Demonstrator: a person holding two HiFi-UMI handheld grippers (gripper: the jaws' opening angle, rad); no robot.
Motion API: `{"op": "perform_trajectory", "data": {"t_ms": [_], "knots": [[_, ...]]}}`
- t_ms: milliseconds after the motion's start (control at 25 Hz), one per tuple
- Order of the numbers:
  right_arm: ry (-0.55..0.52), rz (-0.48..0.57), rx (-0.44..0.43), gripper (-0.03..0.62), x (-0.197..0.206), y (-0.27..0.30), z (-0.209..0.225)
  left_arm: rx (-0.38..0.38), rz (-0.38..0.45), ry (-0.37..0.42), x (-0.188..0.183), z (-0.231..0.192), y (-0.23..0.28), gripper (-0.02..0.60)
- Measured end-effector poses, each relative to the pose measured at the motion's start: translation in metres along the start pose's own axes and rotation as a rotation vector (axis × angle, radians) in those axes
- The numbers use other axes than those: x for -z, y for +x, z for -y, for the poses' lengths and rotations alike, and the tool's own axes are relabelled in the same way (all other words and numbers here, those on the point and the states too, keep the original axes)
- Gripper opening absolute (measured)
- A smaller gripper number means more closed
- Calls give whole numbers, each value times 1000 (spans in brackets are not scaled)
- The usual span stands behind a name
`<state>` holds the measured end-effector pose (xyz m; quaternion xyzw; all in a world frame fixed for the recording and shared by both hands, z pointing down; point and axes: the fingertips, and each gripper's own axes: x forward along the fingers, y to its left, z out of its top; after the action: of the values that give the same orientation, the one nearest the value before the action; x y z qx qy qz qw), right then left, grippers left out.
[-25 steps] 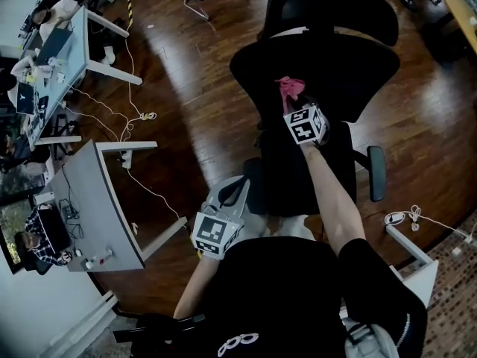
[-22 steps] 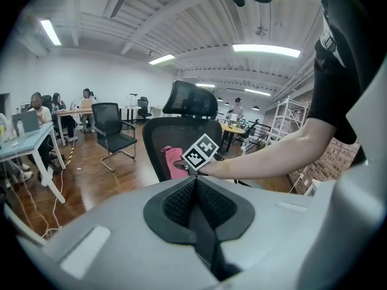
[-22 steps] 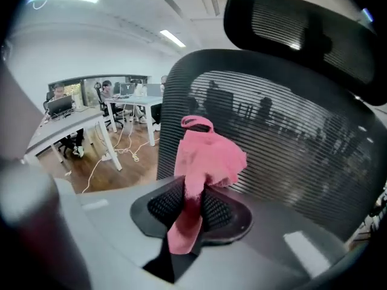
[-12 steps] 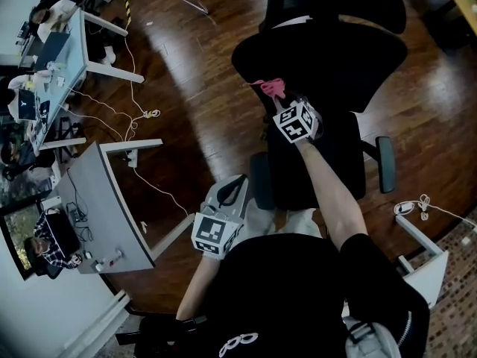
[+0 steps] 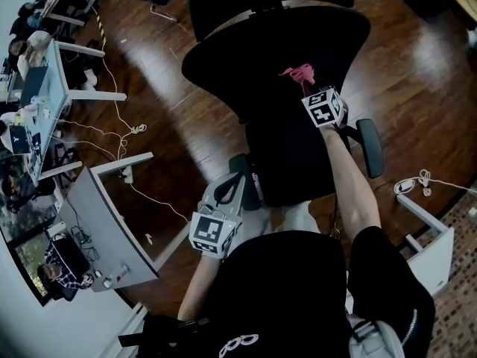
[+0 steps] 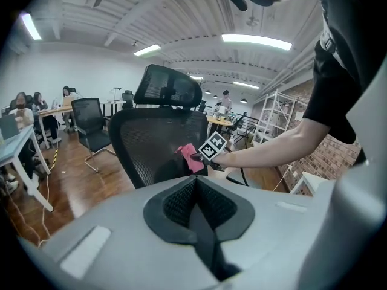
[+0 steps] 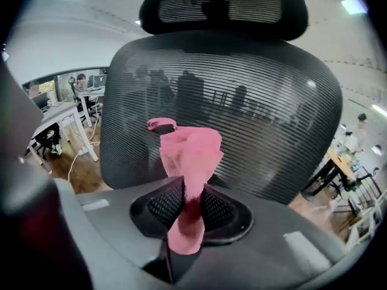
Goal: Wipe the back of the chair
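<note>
A black office chair with a mesh back (image 5: pixel 283 51) and a headrest (image 7: pixel 222 6) stands in front of me. My right gripper (image 5: pixel 311 88) is shut on a pink cloth (image 5: pixel 300 73) and presses it against the rear of the mesh back (image 7: pixel 260 113). The pink cloth (image 7: pixel 188 156) bunches up from between the jaws onto the mesh. The pink cloth (image 6: pixel 191 157) also shows at mid-height of the back in the left gripper view. My left gripper (image 5: pixel 229 194) is shut with nothing in it, held low near my body, away from the chair.
Grey desks (image 5: pixel 104 207) stand at the left, with white cables (image 5: pixel 123 136) on the dark wood floor. A white table corner (image 5: pixel 428 230) and a cable (image 5: pixel 417 183) lie at the right. People sit at far desks (image 6: pixel 36 110).
My right gripper has carried the pink cloth across the chair back, first toward the left, then to the right. The left gripper has stayed where it was.
</note>
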<state>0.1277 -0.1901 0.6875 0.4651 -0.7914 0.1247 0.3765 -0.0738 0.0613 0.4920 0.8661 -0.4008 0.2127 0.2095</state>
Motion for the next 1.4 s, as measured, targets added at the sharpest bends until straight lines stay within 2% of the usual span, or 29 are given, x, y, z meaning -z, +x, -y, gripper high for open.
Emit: {"op": "perform_trajectory", "data": {"t_ms": [160,320,400,520,640,760,1200,1400], "knots": [[102,-42,93,74,42,-10,74,24,-9,7,-6,17,21,-8],[177,-82,179,74,74,-18,124,42,-14,11,-9,30,31,-8],[224,-93,209,74,85,-20,136,49,-21,13,-7,34,33,-8],[263,-95,206,74,89,-15,127,58,-30,16,-6,36,34,-8],[257,-74,182,72,80,-7,97,58,-30,24,-5,35,31,-8],[226,-48,130,72,63,2,50,53,-22,26,-1,28,23,-8],[6,26,-167,72,-20,44,-187,3,-16,5,26,-17,-25,-8],[-71,40,-273,72,-33,51,-242,-13,-31,-16,38,-30,-37,-8]]}}
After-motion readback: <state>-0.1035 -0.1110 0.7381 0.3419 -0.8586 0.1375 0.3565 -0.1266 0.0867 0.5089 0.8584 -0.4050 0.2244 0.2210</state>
